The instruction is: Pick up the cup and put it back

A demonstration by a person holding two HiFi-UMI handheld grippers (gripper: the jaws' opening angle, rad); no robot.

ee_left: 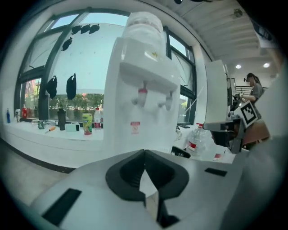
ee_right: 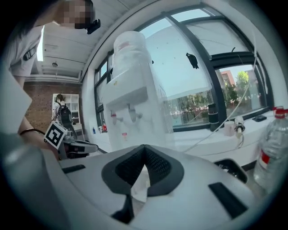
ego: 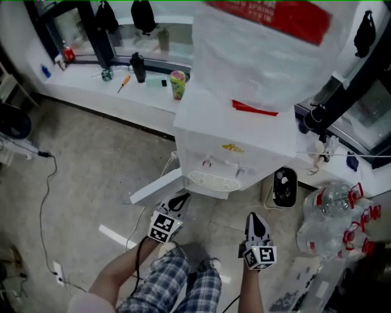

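Dispenser tray [ego: 214,181] edge stands apart from left claw [ego: 181,199], right claw [ego: 253,220]

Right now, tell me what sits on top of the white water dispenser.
A large translucent water jug with a red label stands on the white water dispenser; its bulk hides its neck.

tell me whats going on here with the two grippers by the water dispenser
A person stands facing a white water dispenser with a gripper in each hand. The left gripper and the right gripper both point toward the dispenser, jaws shut with nothing between them. Neither holds a cup. A green and pink container, possibly the cup, stands on the window ledge beyond the dispenser, well apart from both grippers.
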